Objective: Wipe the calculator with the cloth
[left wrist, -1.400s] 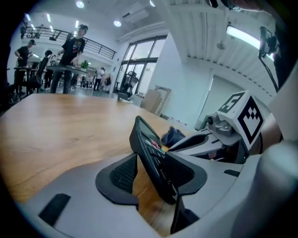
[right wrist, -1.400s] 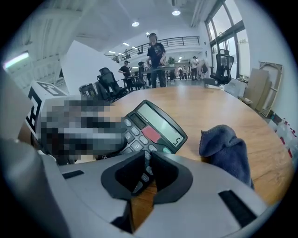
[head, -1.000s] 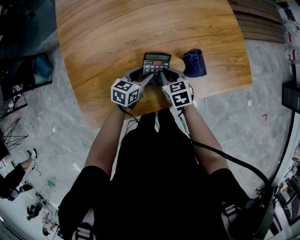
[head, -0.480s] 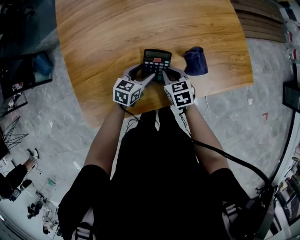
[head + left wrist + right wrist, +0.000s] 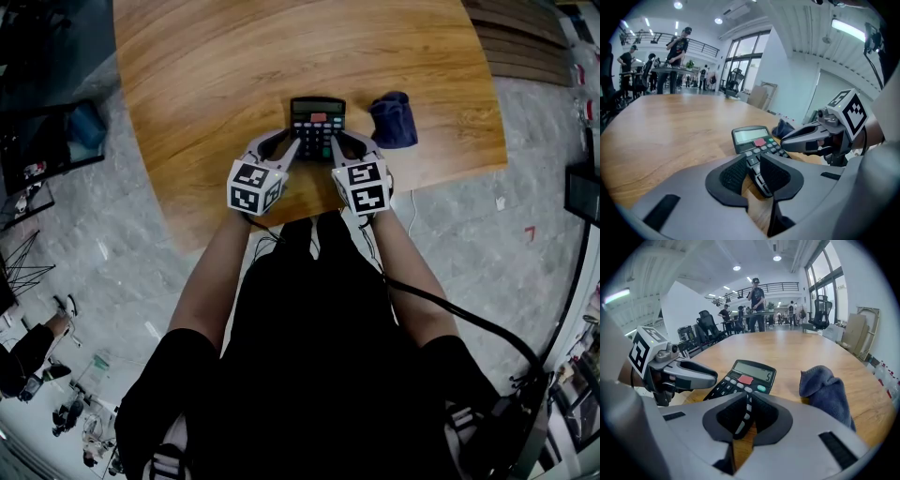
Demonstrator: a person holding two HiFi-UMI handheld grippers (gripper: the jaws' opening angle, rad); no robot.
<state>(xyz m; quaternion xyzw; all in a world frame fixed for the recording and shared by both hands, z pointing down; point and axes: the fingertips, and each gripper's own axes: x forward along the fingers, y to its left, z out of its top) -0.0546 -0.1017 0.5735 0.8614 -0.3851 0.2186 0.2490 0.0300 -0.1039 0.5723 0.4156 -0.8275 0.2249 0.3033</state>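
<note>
Left gripper (image 5: pixel 756 171), right gripper (image 5: pixel 747 417): ribbed fingers (image 5: pixel 731 175) just closed, pinching flat calculator (image 5: pixel 317 117); crumpled cloth (image 5: pixel 394 120) beside.

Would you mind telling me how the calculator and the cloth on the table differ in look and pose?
The calculator is black, slim and rigid, with keys and a display; the cloth is dark blue and soft. The calculator shows its face upward; the cloth sits bunched in a crumpled heap. The calculator is straight ahead of the person; the cloth is to its right, apart from it. Both rest on the wooden table.
</note>
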